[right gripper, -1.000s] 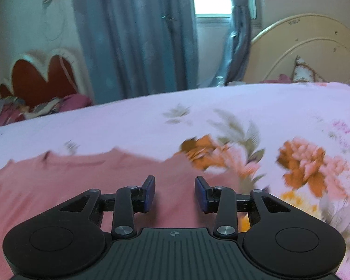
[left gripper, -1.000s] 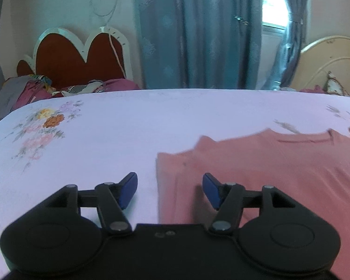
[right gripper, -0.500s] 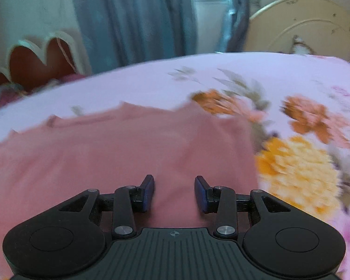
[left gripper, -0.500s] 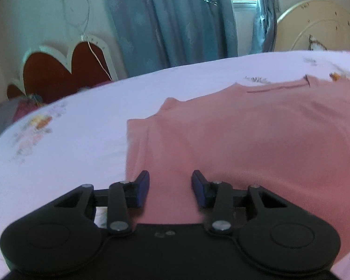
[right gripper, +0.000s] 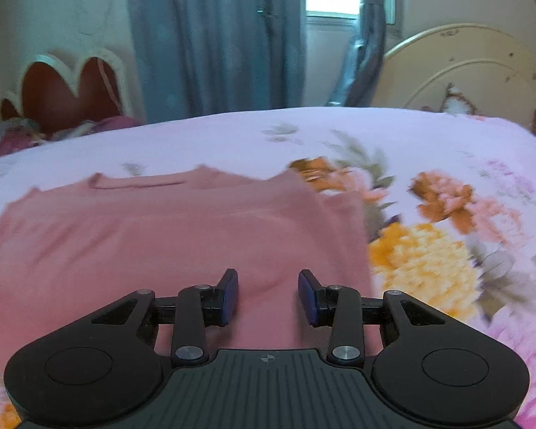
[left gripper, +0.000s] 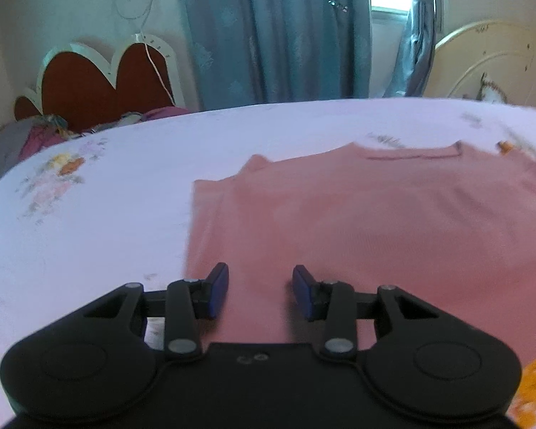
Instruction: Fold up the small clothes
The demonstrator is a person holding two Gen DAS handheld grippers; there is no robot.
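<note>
One floral-print pink bedsheet (left gripper: 124,214) fills both views. One flat pink short-sleeved shirt (left gripper: 375,221) lies centre-right in the left view and centre-left in the right view (right gripper: 160,243), now lower in frame than half a second ago. Two grippers: left gripper (left gripper: 260,291) and right gripper (right gripper: 268,295), both gaping wide over the hem, holding nothing.

Bare bedsheet (left gripper: 117,221) lies open left of the pink shirt (left gripper: 375,221) — clothes pile (left gripper: 35,136) sits far off.
</note>
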